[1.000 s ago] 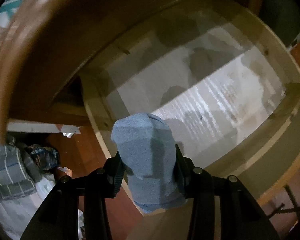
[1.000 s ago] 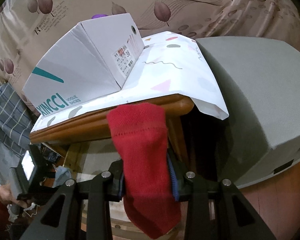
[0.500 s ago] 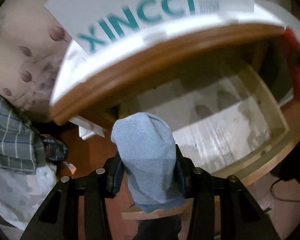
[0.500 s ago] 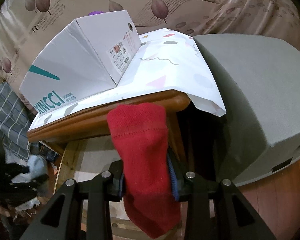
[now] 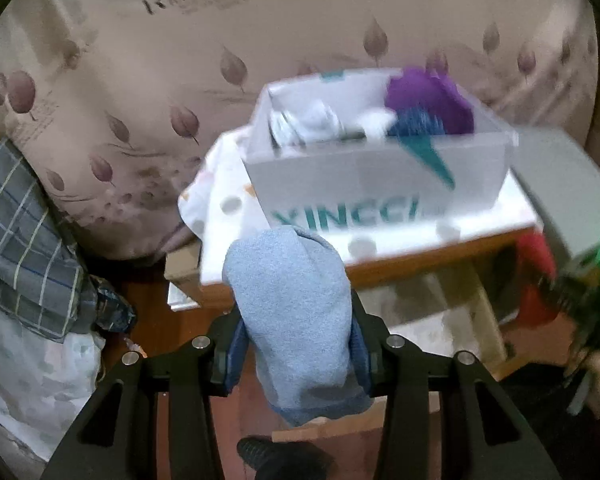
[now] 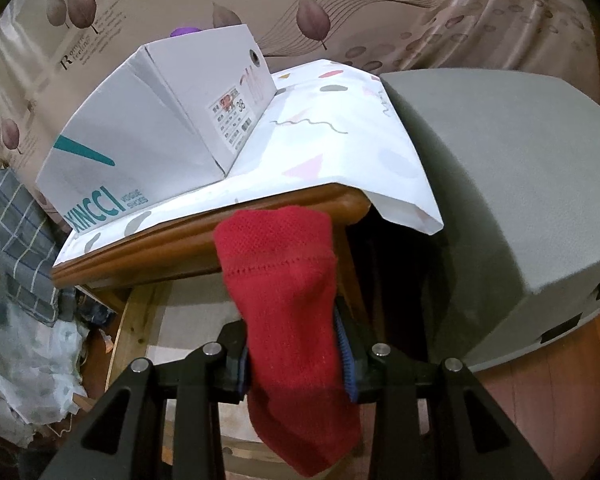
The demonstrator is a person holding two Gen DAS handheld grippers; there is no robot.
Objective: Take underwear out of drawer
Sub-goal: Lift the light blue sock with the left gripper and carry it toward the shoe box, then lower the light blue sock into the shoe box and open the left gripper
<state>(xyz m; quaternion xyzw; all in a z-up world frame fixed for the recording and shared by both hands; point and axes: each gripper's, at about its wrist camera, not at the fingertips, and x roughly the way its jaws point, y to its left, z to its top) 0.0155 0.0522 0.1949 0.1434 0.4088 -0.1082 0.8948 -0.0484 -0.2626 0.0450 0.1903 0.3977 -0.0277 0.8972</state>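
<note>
My left gripper (image 5: 296, 354) is shut on a light blue garment (image 5: 290, 320) that stands up between its pads, above the pulled-out drawer (image 5: 484, 316) under the wooden table. My right gripper (image 6: 294, 358) is shut on a red garment (image 6: 288, 316) in front of the table edge, over the drawer (image 6: 132, 320). In the left wrist view the red garment (image 5: 536, 284) and the right gripper's body show at the far right. A white shoe box (image 5: 380, 176) on the table holds purple, blue and white garments (image 5: 428, 104).
A patterned white cloth (image 6: 340, 136) covers the wooden table (image 6: 204, 248). A grey cushioned block (image 6: 512, 184) stands to the right. Checked fabric (image 5: 16, 232) and a pale bundle lie at the left. A leaf-print curtain (image 5: 180, 40) hangs behind.
My left gripper has risen out of the drawer with the blue garment; its view now looks down into the shoe box. The right gripper has kept still with the red garment.
</note>
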